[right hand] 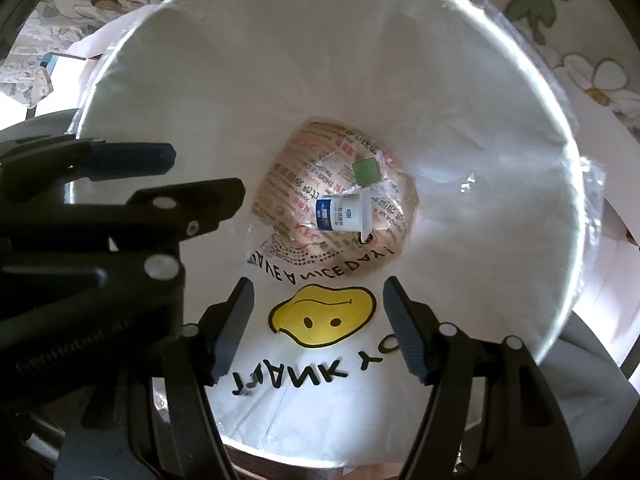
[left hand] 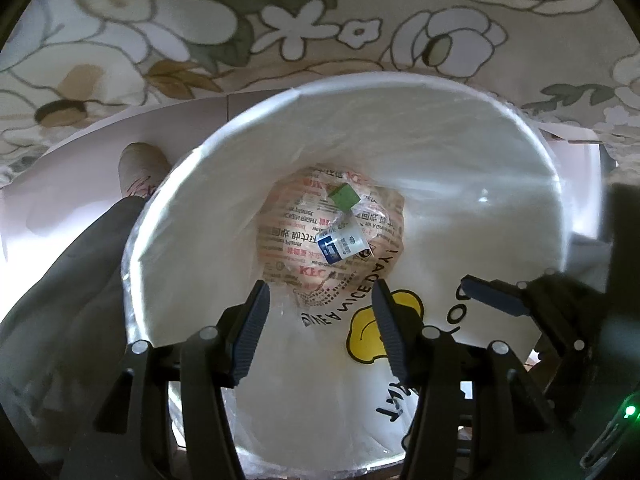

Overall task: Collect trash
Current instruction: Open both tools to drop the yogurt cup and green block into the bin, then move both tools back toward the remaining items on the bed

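- Below both grippers sits the white bin (left hand: 460, 152), round and deep, lined with a clear bag (right hand: 472, 184) whose edge folds over the rim; a floral cloth (left hand: 240, 20) lies on the far side, and a person's trouser leg and shoe (left hand: 140, 168) are at the left.
- Down at the bottom lies the collected trash: a crumpled printed fast-food wrapper (left hand: 292, 248), on it a small white cup with a blue label (right hand: 344, 214) lying on its side, and just beyond that a little green square piece (right hand: 365, 171).
- On the near wall of the liner a yellow smiley print (right hand: 322, 316) with black lettering shows through.
- Over the near part of the mouth hangs the left gripper (left hand: 320, 312), fingers released, nothing between them; the right gripper (right hand: 318, 320) hangs just beside it, likewise parted and empty.
- Judged from this, the drop seems done, and the step in hand is clearing the bin.
- To do that well, lift each gripper straight up so its fingers do not snag the thin liner or drag its folded edge off the rim.
- Keep the two grippers apart while rising, since they hang close together.
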A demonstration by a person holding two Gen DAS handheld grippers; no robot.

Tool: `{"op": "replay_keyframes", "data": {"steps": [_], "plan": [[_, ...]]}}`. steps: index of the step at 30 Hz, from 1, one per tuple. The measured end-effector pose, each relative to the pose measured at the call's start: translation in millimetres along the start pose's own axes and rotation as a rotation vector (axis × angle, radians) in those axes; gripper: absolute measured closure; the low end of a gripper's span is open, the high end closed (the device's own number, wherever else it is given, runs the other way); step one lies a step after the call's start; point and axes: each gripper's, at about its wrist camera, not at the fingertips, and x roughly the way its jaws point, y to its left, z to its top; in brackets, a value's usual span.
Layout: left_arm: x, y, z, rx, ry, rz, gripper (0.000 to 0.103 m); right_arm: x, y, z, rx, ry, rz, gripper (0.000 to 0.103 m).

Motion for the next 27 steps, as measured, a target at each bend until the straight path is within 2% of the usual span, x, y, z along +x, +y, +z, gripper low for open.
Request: {"op": "replay_keyframes", "data": {"steps": [5,8,12,17,21,27], "plan": [[-17,-3,-11,0.021,-0.064,0.014,0.046,-24,8,-10,-0.056,-0.064,-0.061,0.036],[-32,-3,-18,0.027,-0.102,0.022,0.045,-42,12,-18,-0.078,-0.094,-0.075,0.036],[-56,1,-30,0.003,-0.15,-0.006,0.045,-73,11,-34,-0.083,-0.135,-0.074,0.036],[-107,4,-43,0.004,-0.195,-0.031,0.043,-131,3,-50,-0.043,-0.238,-0.037,0.036],[-162,5,-51,0.013,-0.298,-0.06,0.041,-185,3,-58,-0.048,-0.342,-0.041,0.036],[-239,1,-50,0.024,-0.441,-0.083,0.034,-257,7,-64,-0.065,-0.478,-0.021,0.036]]}}
